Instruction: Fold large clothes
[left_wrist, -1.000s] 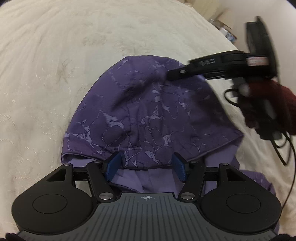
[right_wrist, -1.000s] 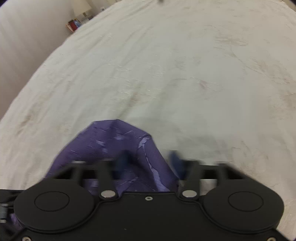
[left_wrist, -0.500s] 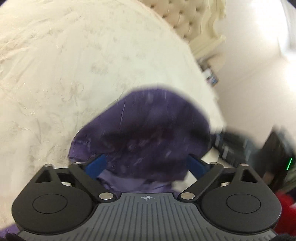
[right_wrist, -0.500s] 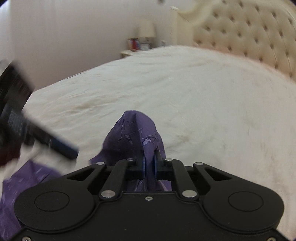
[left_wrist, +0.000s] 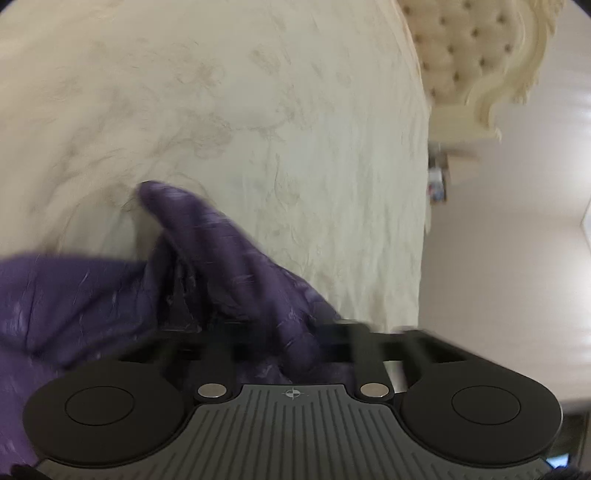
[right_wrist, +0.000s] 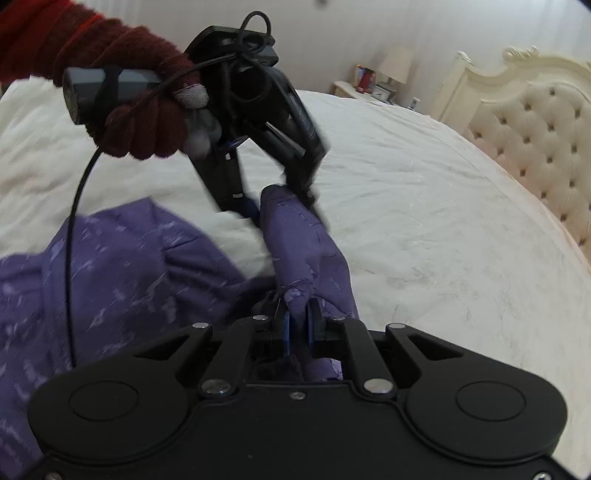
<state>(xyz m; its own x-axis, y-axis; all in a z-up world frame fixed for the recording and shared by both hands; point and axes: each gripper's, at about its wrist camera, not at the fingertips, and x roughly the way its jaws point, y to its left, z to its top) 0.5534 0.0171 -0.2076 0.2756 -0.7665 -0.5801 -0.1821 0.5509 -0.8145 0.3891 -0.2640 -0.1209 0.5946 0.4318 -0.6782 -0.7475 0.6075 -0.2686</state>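
The purple patterned garment (right_wrist: 122, 273) lies bunched on the cream bedspread (right_wrist: 424, 206), one end lifted between both tools. On the left, a hand in a dark red knit glove (right_wrist: 144, 122) brings the left gripper (right_wrist: 280, 210) onto the raised cloth; its jaws are closing around a fold, though blur hides whether the pads bite yet. The right gripper (right_wrist: 297, 325) is clamped on the same ridge of fabric. This looks like the pick-up before spreading; next, both holds likely need to draw apart to pull the cloth flat. No writing is readable.
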